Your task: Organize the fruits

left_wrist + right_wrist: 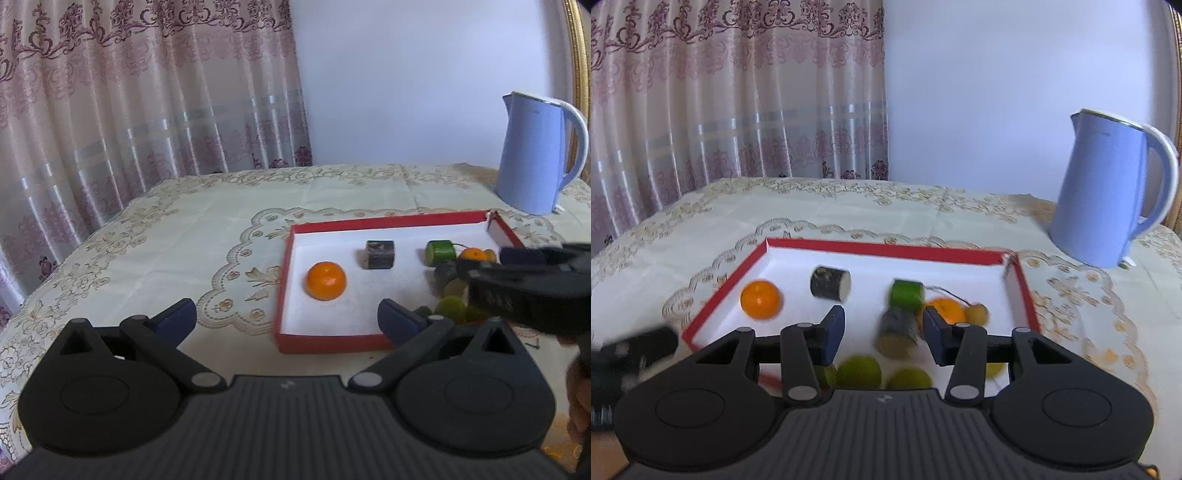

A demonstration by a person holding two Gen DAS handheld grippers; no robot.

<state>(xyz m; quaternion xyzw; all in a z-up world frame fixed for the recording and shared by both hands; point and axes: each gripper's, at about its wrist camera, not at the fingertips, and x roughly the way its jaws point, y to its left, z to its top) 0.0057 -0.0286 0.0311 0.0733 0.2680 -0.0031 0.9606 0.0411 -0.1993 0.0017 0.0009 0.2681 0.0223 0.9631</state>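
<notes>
Orange fruit (326,280), seemingly whole, round

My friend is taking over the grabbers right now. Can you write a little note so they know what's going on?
Left gripper: jaws open, empty, in front of the red tray.
Right gripper: jaws open, nothing pinched, over the tray's crowded right side.
Done: one orange and a dark cylinder sit spaced apart on the left.
Left: green cylinder, second orange, grey cylinder and green fruits remain bunched.
</notes>
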